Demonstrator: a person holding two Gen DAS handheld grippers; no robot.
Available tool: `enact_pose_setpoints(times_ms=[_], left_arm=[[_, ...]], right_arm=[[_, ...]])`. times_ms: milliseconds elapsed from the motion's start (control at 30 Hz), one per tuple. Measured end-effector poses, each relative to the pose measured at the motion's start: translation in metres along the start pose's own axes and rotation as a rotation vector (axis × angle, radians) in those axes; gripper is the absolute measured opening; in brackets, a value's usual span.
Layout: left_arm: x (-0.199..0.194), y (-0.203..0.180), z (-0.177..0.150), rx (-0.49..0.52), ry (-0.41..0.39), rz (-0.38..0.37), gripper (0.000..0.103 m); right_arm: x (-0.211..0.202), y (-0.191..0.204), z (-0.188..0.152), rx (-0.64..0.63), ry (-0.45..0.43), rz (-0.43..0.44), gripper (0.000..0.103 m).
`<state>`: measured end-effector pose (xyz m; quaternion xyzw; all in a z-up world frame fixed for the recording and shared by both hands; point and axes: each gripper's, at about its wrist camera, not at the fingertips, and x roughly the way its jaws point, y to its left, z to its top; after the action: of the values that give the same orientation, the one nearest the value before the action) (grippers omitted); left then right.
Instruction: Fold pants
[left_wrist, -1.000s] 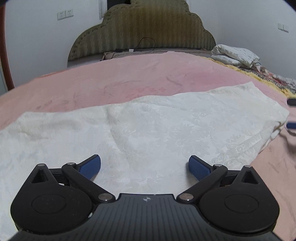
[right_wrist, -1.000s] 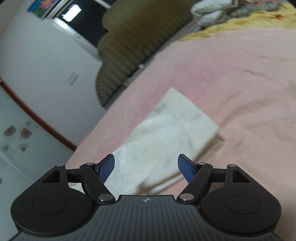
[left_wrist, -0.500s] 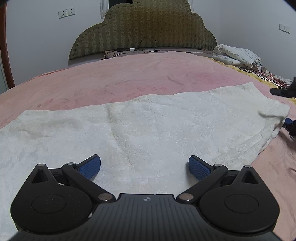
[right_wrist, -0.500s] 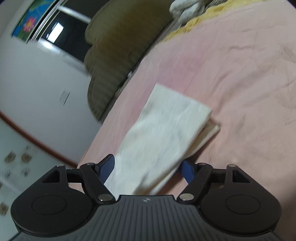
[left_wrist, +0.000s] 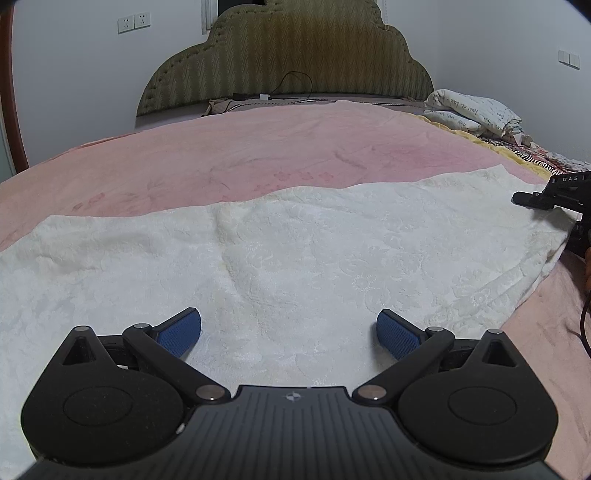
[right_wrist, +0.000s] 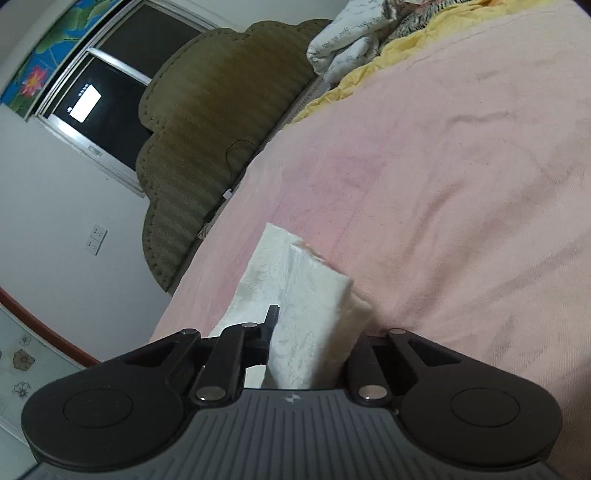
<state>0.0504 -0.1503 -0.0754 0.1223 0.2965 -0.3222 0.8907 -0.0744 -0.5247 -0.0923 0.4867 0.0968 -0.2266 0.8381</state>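
Cream-white patterned pants lie spread flat across the pink bedspread. My left gripper is open, its blue pads low over the near edge of the fabric, holding nothing. My right gripper is shut on the right end of the pants, which bunches up between its fingers. The right gripper also shows in the left wrist view at the far right edge of the pants.
An olive padded headboard stands at the back with a cable along its base. Folded white bedding and a yellow blanket lie at the right side of the bed. A window is in the wall.
My right gripper moved in over the pants' end and closed on it; the fabric now bunches between its fingers. The left gripper stayed open in place.
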Motion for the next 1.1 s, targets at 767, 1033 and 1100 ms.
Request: enact_pose_setpoints(times_ms=[767,1033,1100], left_arm=[[0.054,0.03,0.065,-0.899,0.13,-0.864,0.102],[0.048,0.046,0.075,-0.681,0.15,-0.509,0.03],[0.034,0.049,0.08,-0.547,0.112,-0.394,0.018]], right_arm=[[-0.043,0.187,-0.144,-1.267,-0.076,0.135,0.009],[-0.048,0.208,-0.199,-1.476,-0.035,0.189,0.01],[-0.045,0.215,-0.208,-1.48,0.005,0.22,0.01]])
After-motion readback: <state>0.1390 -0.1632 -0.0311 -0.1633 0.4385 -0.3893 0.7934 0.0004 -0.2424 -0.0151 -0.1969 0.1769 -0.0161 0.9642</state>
